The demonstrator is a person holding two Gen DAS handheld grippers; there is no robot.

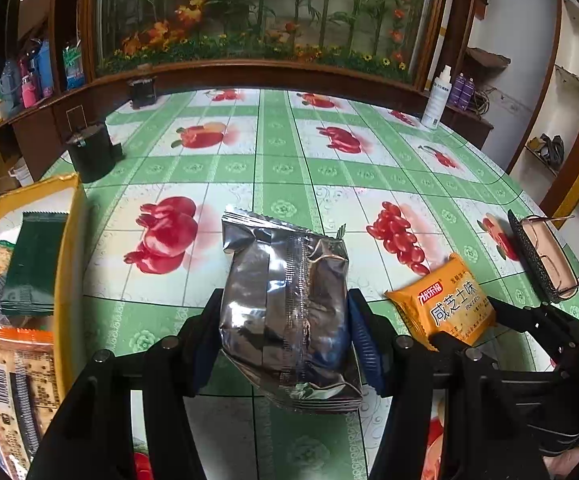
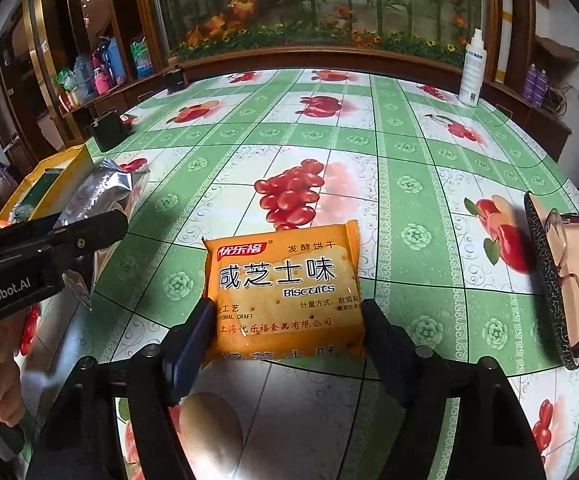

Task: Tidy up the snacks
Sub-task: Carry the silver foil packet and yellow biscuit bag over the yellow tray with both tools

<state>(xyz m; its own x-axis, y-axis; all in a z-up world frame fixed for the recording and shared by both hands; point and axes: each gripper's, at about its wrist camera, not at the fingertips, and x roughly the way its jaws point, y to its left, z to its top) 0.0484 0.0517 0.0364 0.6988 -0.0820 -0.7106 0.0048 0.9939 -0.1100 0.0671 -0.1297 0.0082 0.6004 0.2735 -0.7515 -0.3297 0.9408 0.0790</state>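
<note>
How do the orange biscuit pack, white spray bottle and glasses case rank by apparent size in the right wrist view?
1. orange biscuit pack, largest, though closest to the camera.
2. glasses case.
3. white spray bottle, smallest, but far across the table.

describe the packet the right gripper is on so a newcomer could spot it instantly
On the green fruit-print tablecloth, look near the front edge, left of the open glasses case. There, between the right gripper fingers, lies the orange biscuit packet. Unlike the plain silver foil packet, it is flat, with "Biscuits" printed on it.
</note>
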